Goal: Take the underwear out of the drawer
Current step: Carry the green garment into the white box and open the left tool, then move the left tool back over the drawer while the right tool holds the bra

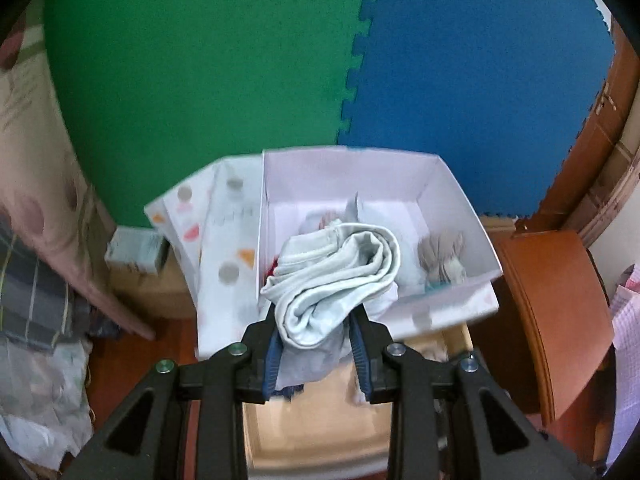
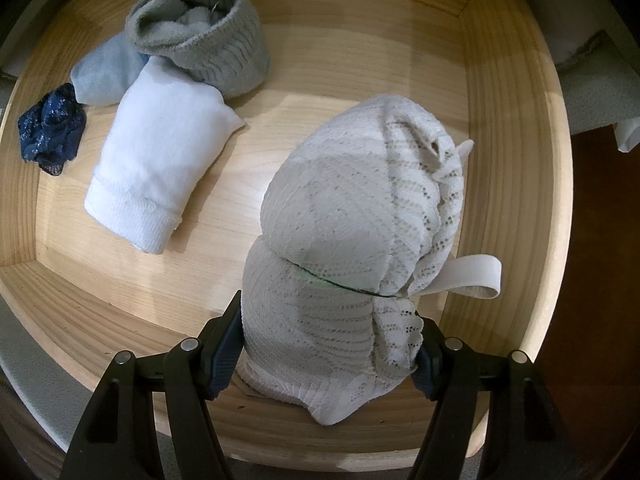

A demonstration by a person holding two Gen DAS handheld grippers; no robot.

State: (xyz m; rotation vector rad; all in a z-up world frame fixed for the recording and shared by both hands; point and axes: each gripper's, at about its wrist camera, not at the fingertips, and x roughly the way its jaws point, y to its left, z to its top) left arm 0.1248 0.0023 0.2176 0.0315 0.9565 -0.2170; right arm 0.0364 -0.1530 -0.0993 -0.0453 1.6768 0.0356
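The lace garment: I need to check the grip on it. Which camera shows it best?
The right wrist view: the lace garment fills the foreground, pinched between the right gripper's fingers above the drawer. The left wrist view does not show it, only the left gripper holding a pale cloth.

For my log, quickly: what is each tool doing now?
Left tool: closed on pale rolled garment.
Right tool: closed on white lace garment.

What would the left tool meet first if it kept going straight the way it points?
Probably the white box: the left tool, shut on a pale folded garment, points into its open top, so the clothes inside come first. Depth is unclear.
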